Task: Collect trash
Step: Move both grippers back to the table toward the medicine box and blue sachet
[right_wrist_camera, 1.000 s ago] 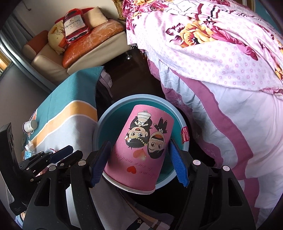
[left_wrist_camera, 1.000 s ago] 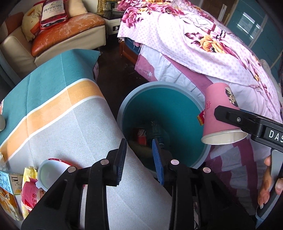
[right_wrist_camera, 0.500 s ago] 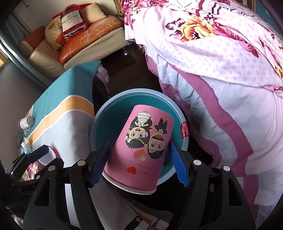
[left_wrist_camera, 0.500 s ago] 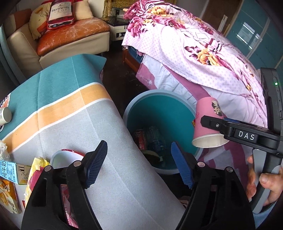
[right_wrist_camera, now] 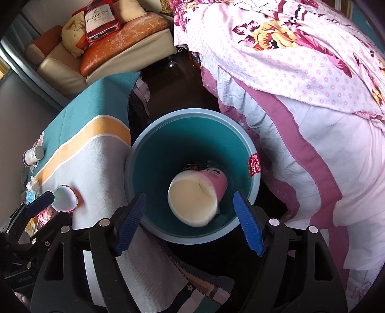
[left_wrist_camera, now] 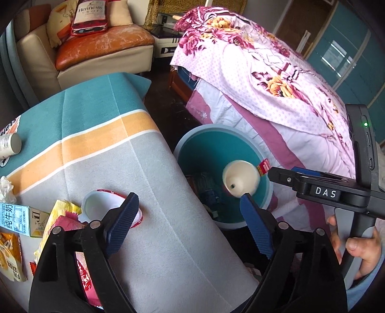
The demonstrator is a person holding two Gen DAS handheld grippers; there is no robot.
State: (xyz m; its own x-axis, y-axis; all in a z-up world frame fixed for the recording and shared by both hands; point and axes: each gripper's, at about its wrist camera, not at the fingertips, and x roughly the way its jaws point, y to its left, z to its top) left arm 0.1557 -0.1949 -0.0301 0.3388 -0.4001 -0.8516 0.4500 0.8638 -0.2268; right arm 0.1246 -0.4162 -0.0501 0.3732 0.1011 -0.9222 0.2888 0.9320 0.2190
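A floral pink bedspread [left_wrist_camera: 264, 79] drapes the bed; a bottle-shaped cushion [right_wrist_camera: 102, 16] lies on the cream sofa [left_wrist_camera: 48, 57] beyond the striped tablecloth [left_wrist_camera: 96, 134]

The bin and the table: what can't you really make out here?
- Trash under the pink cup in the bin: right view, cup and shadow hide it.
- Cup: motion-blurred, so landed or falling is unclear.
- Red wrapper on the table: left view, left gripper covers it.

both wrist views look steeply down, sharing the teal bin [left_wrist_camera: 266, 195] [right_wrist_camera: 192, 237].
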